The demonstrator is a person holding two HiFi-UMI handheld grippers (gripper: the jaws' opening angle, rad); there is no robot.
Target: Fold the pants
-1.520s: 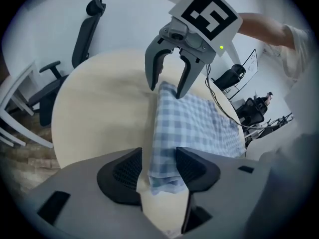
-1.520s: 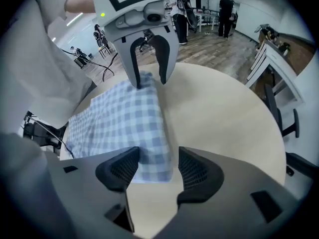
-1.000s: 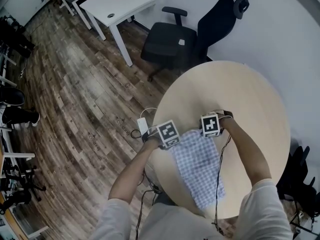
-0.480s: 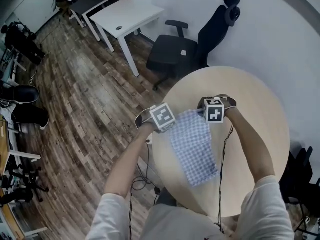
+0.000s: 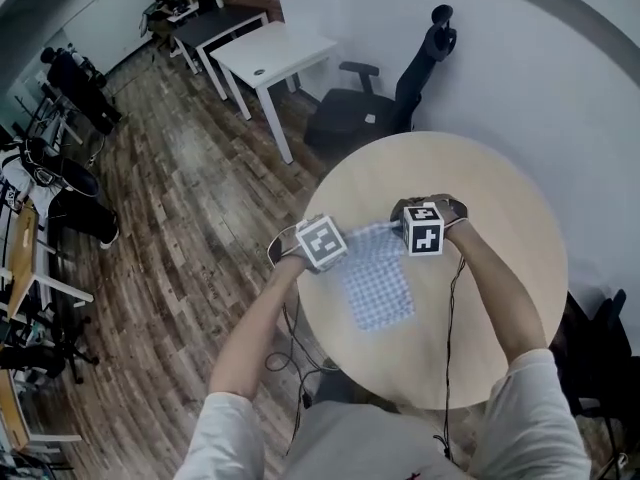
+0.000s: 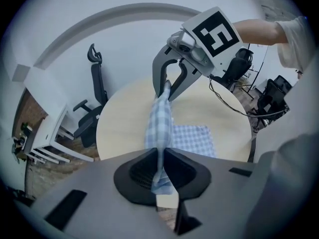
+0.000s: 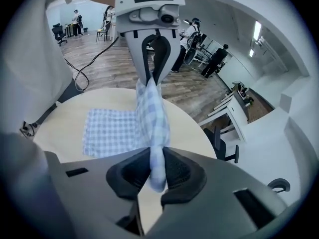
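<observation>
Pants of blue-and-white checked cloth (image 5: 378,280) hang lifted over the near-left part of the round, pale wooden table (image 5: 480,168), their lower end lying on its top. We hold one upper corner clamped in the left hand-held gripper (image 6: 160,169). The other is pinched in the right hand-held gripper (image 7: 153,171), whose jaws have just been closing on the fabric. The edge stretches between them. Beyond the table stand a black office chair (image 5: 365,118) and a white rectangular desk (image 5: 272,53).
</observation>
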